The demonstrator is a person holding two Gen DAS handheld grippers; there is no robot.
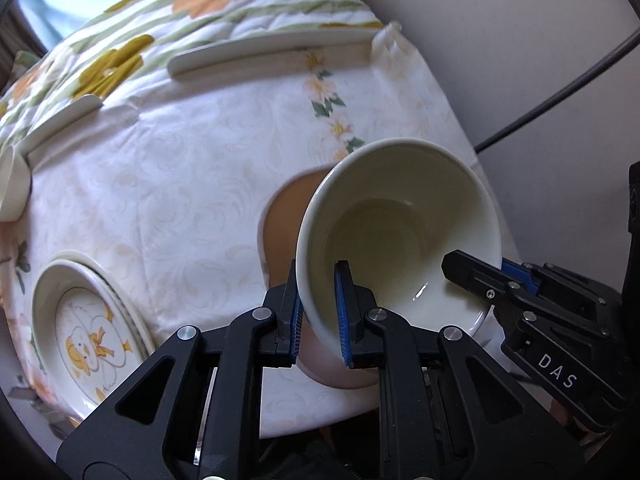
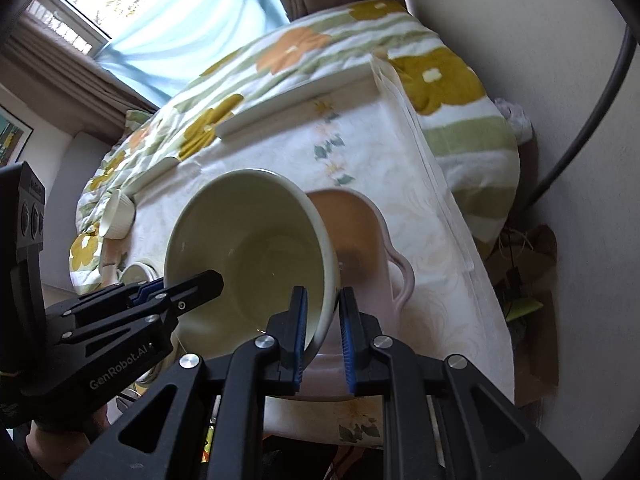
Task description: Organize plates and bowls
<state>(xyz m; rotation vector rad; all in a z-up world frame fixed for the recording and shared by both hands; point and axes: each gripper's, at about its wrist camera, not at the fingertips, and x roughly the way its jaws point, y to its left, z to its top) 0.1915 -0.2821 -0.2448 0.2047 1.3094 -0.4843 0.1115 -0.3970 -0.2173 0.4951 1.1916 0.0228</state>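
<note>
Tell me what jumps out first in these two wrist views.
A cream bowl, tilted, is pinched by its rim on opposite sides: the left gripper and the right gripper each have one finger inside and one outside. It hangs over a pink handled dish on the white tablecloth. A plate with a duck picture sits near the table's left edge in the left wrist view.

A window (image 2: 100, 12) at the upper left lets in daylight through a pale blue sheer curtain (image 2: 192, 36), with brown drapes (image 2: 80, 76) beside it. Below it lies a bed under a quilt (image 2: 304, 52) with orange and mustard flowers and green stripes, next to a table with a white floral cloth (image 2: 440, 248). A plain pale wall (image 2: 520, 12) stands at the right, with a dark cable (image 2: 600, 100) hanging before it.
</note>
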